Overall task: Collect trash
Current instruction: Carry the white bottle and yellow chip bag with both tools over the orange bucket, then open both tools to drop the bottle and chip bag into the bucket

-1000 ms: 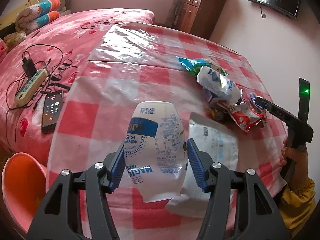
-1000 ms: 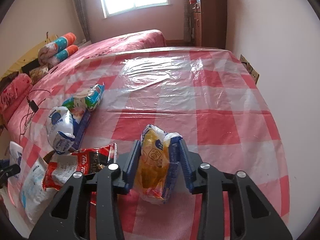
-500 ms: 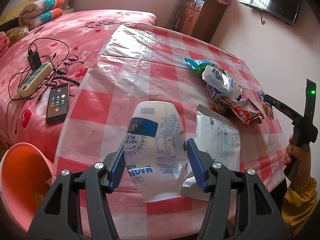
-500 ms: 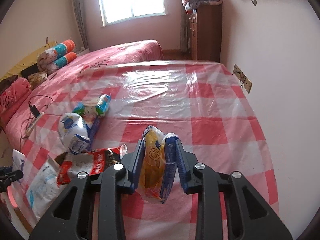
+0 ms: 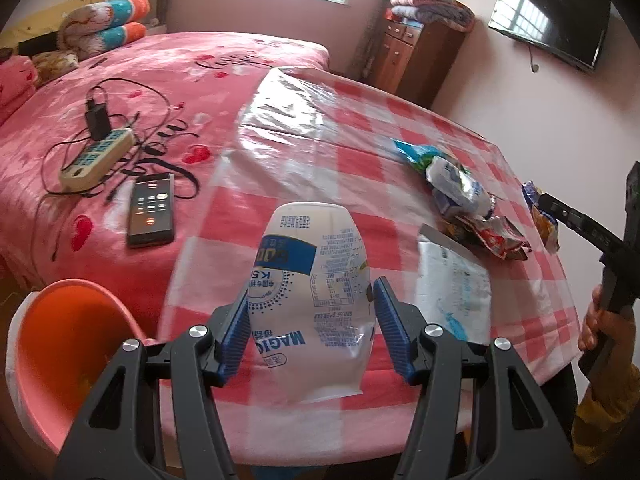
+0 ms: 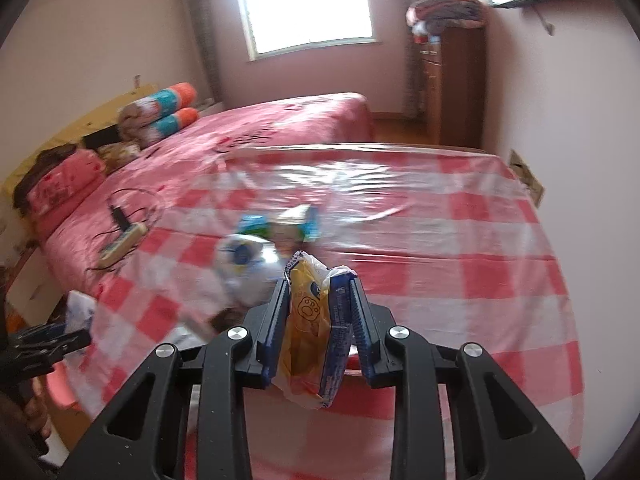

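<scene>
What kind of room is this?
Most likely a bedroom at home: a big bed with a pink blanket, a wooden dresser with folded quilts on top, and a black wall-mounted TV.

Both cameras sit close behind their own fingers, above the near edge of the checked table (image 5: 304, 128), facing the far window (image 6: 308, 4). Both views share table, bed (image 5: 168, 80) and cabinet (image 6: 456, 88).

The left gripper (image 5: 310, 330) and right gripper (image 6: 320, 328) are each clamped on something, held raised.
</scene>
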Demonstrator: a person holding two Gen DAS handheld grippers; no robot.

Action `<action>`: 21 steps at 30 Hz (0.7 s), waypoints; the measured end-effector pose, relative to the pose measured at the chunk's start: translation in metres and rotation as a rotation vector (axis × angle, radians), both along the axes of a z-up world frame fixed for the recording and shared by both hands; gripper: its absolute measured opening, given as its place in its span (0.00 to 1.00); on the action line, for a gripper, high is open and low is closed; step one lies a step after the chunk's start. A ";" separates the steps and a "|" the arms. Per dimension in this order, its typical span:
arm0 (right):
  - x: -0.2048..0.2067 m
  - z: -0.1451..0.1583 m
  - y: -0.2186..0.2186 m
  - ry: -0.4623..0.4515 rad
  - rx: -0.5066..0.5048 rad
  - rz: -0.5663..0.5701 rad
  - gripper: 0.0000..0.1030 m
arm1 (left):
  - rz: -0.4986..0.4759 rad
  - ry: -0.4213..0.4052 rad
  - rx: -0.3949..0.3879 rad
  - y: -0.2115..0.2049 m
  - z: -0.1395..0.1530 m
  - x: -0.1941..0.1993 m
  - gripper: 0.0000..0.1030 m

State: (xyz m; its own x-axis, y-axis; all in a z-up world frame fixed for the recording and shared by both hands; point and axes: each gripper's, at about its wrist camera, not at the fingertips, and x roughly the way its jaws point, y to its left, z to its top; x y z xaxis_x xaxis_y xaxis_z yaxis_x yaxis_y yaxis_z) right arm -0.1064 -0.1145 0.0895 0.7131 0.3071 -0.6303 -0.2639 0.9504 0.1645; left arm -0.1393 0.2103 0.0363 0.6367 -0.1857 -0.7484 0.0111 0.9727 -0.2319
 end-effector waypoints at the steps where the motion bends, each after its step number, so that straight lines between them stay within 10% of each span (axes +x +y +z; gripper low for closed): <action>1: -0.002 0.002 0.011 0.003 0.006 0.028 0.31 | 0.014 -0.002 0.005 0.006 0.000 -0.003 0.58; 21: -0.053 0.010 0.257 0.108 0.060 0.654 0.31 | 0.330 0.065 0.014 0.139 -0.028 -0.065 0.58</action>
